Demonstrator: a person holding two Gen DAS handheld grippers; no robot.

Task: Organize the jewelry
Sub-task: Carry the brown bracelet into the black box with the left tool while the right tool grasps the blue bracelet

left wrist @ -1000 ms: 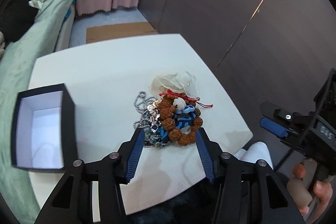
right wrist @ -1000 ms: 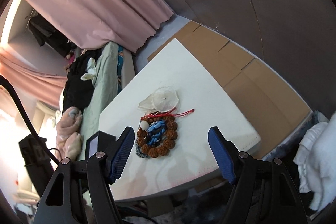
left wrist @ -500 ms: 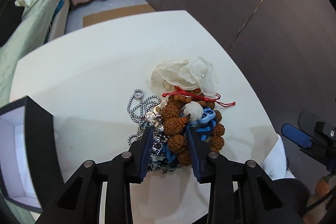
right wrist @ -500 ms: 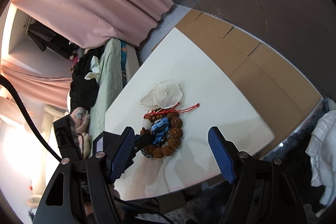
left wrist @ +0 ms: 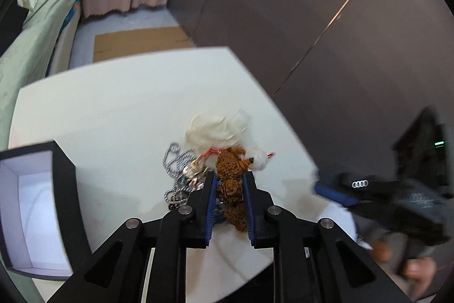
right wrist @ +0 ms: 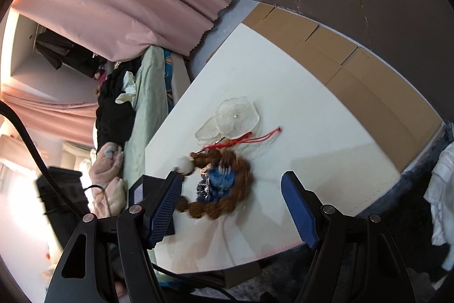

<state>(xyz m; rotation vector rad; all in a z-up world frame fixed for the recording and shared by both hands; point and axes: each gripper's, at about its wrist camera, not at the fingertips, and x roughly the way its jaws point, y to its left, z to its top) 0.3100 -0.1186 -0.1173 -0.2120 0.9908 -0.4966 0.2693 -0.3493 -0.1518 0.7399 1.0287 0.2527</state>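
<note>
My left gripper is shut on the brown bead bracelet, holding it by its near side over the pile. The bracelet also shows in the right wrist view as a blurred ring with a white bead and a blue piece inside it. A silver ball chain lies left of it. A white sheer flower piece and a red cord lie behind. An open black box with a white inside stands at the left table edge. My right gripper is open and empty, above the table's near side.
The white table ends close on the right and near sides. A bed with green bedding runs along the left. Brown cardboard lies on the floor beyond the table. Dark wall panels stand behind.
My left gripper has closed on the brown bead bracelet and started lifting it; the bracelet is blurred and shifted. The right gripper stays open and has come a little closer.
</note>
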